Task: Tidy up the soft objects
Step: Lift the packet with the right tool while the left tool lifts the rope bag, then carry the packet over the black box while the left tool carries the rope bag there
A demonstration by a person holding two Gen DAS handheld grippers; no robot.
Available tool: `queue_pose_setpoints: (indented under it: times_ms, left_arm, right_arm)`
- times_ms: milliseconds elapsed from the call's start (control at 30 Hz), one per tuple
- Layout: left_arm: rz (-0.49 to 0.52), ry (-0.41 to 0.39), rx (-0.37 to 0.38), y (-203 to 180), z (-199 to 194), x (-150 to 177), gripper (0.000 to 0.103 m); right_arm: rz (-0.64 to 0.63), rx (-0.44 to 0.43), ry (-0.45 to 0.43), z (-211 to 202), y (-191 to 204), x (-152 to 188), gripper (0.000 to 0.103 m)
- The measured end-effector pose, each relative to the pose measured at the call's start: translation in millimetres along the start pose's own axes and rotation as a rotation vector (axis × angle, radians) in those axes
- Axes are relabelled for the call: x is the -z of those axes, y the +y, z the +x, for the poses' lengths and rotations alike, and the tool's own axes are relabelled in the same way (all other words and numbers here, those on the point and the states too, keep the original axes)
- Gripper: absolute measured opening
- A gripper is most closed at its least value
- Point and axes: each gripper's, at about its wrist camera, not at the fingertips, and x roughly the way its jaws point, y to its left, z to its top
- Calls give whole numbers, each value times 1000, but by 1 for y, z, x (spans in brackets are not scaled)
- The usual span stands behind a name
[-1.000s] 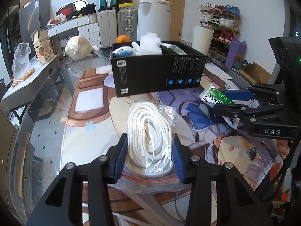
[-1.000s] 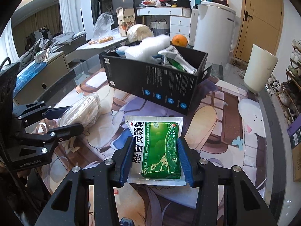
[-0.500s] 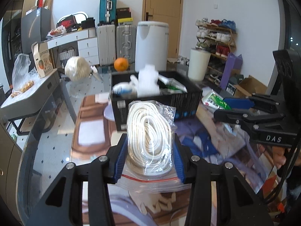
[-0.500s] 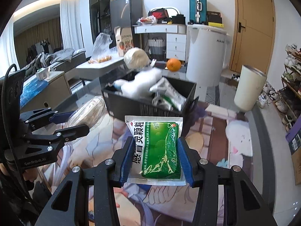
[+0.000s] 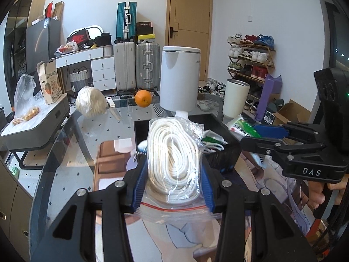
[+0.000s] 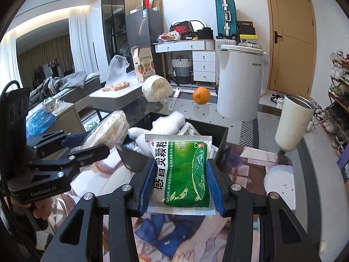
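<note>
My left gripper [image 5: 173,187] is shut on a clear zip bag of coiled white rope [image 5: 173,155] and holds it in the air just before the black box [image 5: 222,155]. My right gripper [image 6: 180,182] is shut on a green and white medicine pouch [image 6: 183,170], also lifted, near the box's front edge [image 6: 130,155]. The box holds several soft white and green items [image 6: 168,122]. The right gripper [image 5: 261,135] with its pouch [image 5: 242,127] shows in the left wrist view. The left gripper [image 6: 87,145] with the rope bag [image 6: 109,131] shows in the right wrist view.
An orange [image 5: 142,99], a white yarn ball [image 5: 90,104] and a white appliance [image 5: 180,78] stand on the glass table [image 5: 72,148] beyond the box. A white cylinder bin [image 6: 293,122] stands at the right. An anime-print mat [image 6: 250,170] covers the near table.
Both grippers have risen from the mat with their loads and moved forward toward the box, so I now look down over its rim.
</note>
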Motion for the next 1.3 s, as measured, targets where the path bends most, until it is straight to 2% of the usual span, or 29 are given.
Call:
queue_pose_setpoints:
  times_ms: [367, 767, 1300]
  left_arm:
    - [-18, 6, -5, 11, 23, -14, 43]
    - [-16, 28, -23, 24, 50, -24, 43]
    - [2, 40, -10, 21, 65, -29, 43]
  right_arm:
    - [50, -25, 3, 34, -9, -21, 46]
    - [112, -38, 51, 80, -29, -37, 47]
    - [45, -19, 150, 107, -22, -38, 47]
